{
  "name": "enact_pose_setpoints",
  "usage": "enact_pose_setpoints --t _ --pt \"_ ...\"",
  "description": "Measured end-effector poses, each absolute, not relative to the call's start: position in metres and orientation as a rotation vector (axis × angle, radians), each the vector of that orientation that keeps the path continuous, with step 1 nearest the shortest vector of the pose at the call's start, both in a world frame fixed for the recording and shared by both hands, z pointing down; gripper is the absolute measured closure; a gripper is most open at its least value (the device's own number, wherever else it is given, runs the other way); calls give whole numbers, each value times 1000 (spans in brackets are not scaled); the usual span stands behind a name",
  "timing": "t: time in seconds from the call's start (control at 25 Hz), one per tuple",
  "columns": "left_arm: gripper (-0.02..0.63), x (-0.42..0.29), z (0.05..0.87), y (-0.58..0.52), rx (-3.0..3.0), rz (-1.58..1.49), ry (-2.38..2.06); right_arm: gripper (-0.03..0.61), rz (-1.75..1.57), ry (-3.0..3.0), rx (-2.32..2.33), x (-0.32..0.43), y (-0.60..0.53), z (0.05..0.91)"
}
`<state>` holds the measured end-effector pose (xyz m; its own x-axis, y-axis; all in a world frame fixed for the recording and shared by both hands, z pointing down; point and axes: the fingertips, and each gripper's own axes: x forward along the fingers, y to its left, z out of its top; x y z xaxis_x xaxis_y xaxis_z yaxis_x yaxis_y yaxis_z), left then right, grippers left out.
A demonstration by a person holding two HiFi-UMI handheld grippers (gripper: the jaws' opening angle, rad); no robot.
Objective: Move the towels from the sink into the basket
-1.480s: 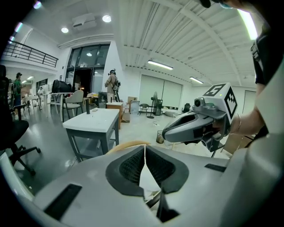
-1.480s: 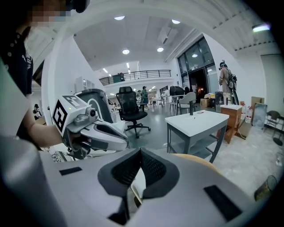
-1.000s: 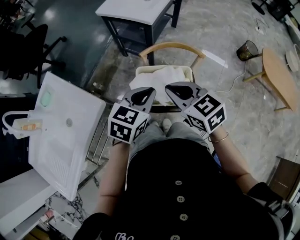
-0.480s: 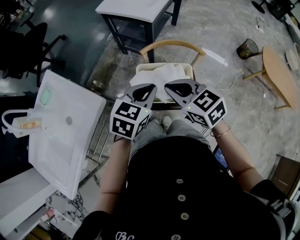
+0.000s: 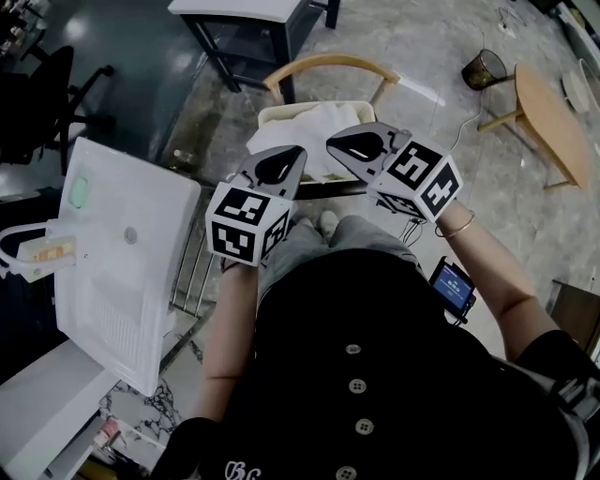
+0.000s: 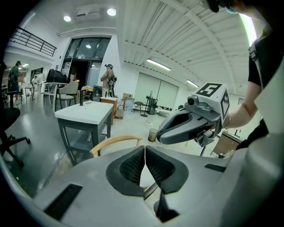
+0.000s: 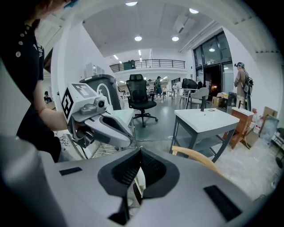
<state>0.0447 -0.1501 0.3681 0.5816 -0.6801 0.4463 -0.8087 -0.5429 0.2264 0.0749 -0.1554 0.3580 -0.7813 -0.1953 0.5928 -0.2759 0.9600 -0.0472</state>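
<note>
Towels [image 5: 314,127] – white and bunched up – lie in the pale basket [image 5: 272,112], which stands on the seat of a wooden chair [image 5: 323,62] right in front of the person. The two grippers hang over the near edge of this basket, close to each other, and both point down and forward at a slant.

The left gripper [image 5: 299,151] has its fingers pressed together at the tips, and there is nothing between them. The right gripper [image 5: 331,147] looks the same – its dark pads meet at the tip and hold nothing; only a bit of white cloth shows far below, through the gap behind the pads.

At the person's left, well apart from the chair, the white sink [image 5: 122,272] rests on a metal frame. Beyond the chair stands a grey table [image 5: 239,11] with a white top. To the right, on the stone floor, are a wire waste bin [image 5: 487,67] and a round wooden table [image 5: 553,122].
</note>
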Motion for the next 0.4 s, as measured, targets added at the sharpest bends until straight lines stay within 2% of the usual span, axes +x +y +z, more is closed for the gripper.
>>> enact_pose_setpoints --t 0.4 --pt "595 46 372 -147 2407 452 -1188 578 167 -2551 359 65 -151 335"
